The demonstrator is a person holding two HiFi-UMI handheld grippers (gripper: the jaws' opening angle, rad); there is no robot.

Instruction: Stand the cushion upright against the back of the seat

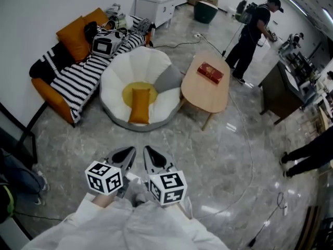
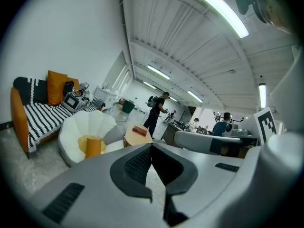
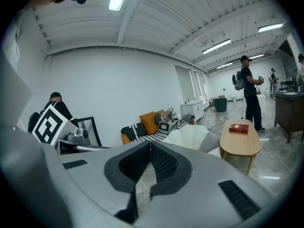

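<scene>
Head view: the left gripper and right gripper sit low at centre, well short of the orange cushion, which lies flat in the white petal seat. This looks like an approach, with only bare floor between.

Left gripper view: the jaws are pressed together and empty, with the cushion at lower left.

Right gripper view: the jaws are closed on nothing. The oval table stands beside the seat at right.

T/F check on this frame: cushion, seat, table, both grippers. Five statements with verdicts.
1. The orange cushion is on the white flower-shaped seat. True.
2. The left gripper is shut on the cushion. False: its jaws are together on nothing, well short of the seat.
3. A red box lies on the wooden table. True.
4. The right gripper has its jaws wide apart. False: they are together, with nothing between them.
5. In the head view the table stands left of the seat. False: it stands to the seat's right.
</scene>
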